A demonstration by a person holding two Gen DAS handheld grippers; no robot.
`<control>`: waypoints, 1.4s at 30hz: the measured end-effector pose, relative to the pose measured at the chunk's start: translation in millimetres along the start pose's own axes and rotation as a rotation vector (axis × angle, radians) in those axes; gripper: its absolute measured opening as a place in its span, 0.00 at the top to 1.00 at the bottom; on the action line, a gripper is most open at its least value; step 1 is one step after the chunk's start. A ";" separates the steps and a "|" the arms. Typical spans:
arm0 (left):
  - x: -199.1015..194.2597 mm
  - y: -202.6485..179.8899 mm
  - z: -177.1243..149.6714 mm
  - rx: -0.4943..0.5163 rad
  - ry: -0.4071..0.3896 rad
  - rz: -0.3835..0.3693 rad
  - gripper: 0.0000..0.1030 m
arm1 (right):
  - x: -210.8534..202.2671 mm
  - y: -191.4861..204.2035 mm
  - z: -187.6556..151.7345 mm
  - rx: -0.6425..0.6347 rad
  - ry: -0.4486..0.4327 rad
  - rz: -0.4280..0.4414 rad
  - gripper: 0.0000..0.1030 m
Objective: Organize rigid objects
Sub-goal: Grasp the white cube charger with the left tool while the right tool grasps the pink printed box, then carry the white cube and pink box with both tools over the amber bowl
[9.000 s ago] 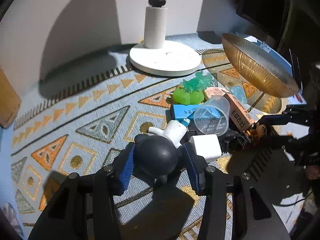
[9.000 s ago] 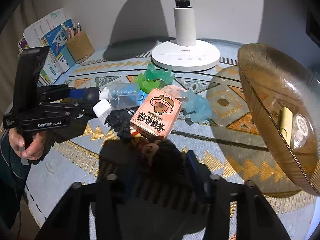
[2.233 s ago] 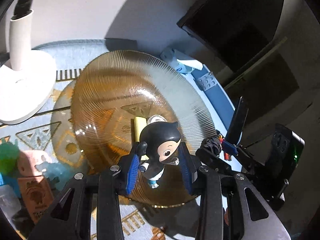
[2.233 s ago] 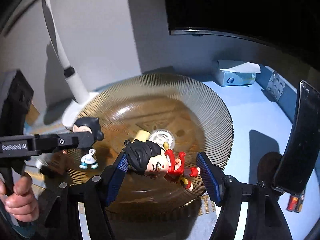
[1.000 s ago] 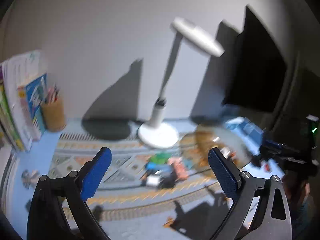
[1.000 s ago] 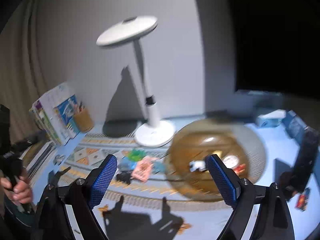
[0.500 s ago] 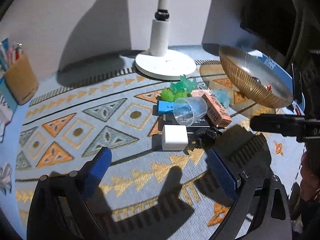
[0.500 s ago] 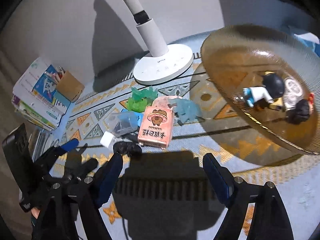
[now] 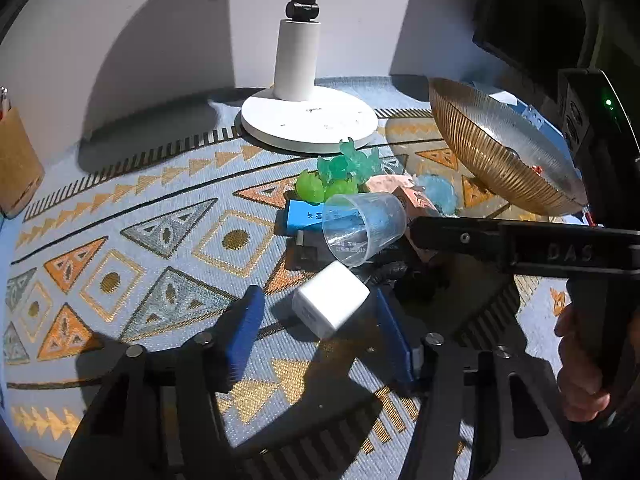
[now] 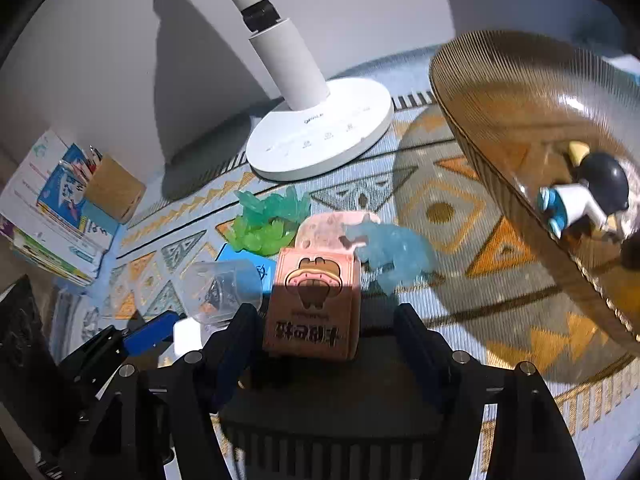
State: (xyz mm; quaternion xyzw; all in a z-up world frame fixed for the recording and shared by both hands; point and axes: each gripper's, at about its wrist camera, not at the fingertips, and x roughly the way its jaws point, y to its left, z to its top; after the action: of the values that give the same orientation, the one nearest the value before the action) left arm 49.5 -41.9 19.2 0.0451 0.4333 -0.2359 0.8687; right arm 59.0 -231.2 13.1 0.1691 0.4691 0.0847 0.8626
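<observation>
My left gripper [image 9: 318,320] is open, its blue pads on either side of a white charger cube [image 9: 330,306] on the patterned mat. My right gripper [image 10: 326,338] is open around a pink carton [image 10: 314,306] with a cartoon face. A clear plastic cup [image 9: 362,228] lies on its side over a blue box [image 9: 302,216]. Green [image 9: 322,188] and pale blue [image 10: 394,254] translucent toys lie beside the pile. The amber ribbed glass bowl [image 10: 500,92] at the right holds a dark-headed figurine [image 10: 584,196].
A white lamp base [image 9: 310,120] stands behind the pile. A tan pencil holder [image 10: 114,190] and stacked books [image 10: 52,216] are at the far left. A small black object [image 9: 394,272] lies right of the charger. The right gripper's arm [image 9: 520,242] crosses the left wrist view.
Both grippers, open and empty, have come down from high above the table to the pile: the left now straddles the charger cube, the right the pink carton.
</observation>
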 end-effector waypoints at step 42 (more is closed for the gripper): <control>-57.3 -13.8 -56.8 -0.063 -0.151 0.157 0.66 | -57.7 0.9 -109.9 -0.287 -0.074 -0.264 0.60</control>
State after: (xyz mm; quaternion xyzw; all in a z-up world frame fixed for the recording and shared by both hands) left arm -27.6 -16.8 30.1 0.0336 0.3691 -0.1560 0.9156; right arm -64.6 -224.6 3.2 -0.0154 0.4382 0.0305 0.8982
